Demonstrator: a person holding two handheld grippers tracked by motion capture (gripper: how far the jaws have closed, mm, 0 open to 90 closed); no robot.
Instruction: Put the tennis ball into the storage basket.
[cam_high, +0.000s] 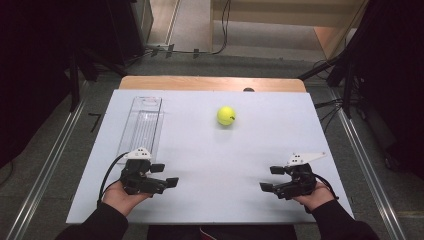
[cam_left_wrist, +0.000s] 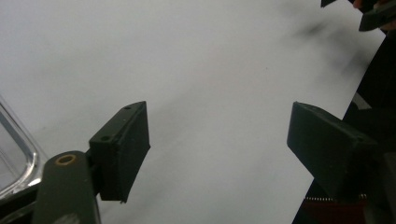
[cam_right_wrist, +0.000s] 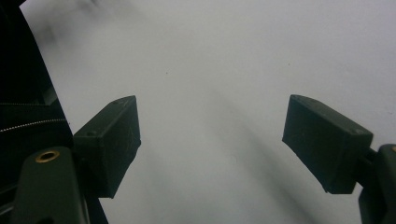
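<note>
Left gripper (cam_high: 164, 175) low over the white bench top (cam_high: 210, 200), close to the near left corner, held from below in the left hand (cam_high: 122, 196), jaws spread with nothing between them, pointing across toward the middle. In the left gripper view, both black pads (cam_left_wrist: 122, 149) wide apart over bare white surface, rim of the clear tray (cam_left_wrist: 18, 154) at the left edge of the frame. Right gripper (cam_high: 272, 178) mirrored near the near right corner, cradled in the right hand (cam_high: 314, 197), jaws likewise spread and empty, aimed inward toward the left gripper; well apart from it. In the right gripper view, pads (cam_right_wrist: 112, 140) parted over plain white surface, dark sleeve with a zip at the frame's left. Yellow-green tennis ball (cam_high: 226, 115) resting alone on the bench, past the middle toward the far edge, well apart from both grippers. Long clear plastic tray (cam_high: 142, 125) lying lengthwise along the left side, from near the far left corner down to just beside the left gripper. Strip of bare wood (cam_high: 210, 83) showing beyond the far edge of the white top.
</note>
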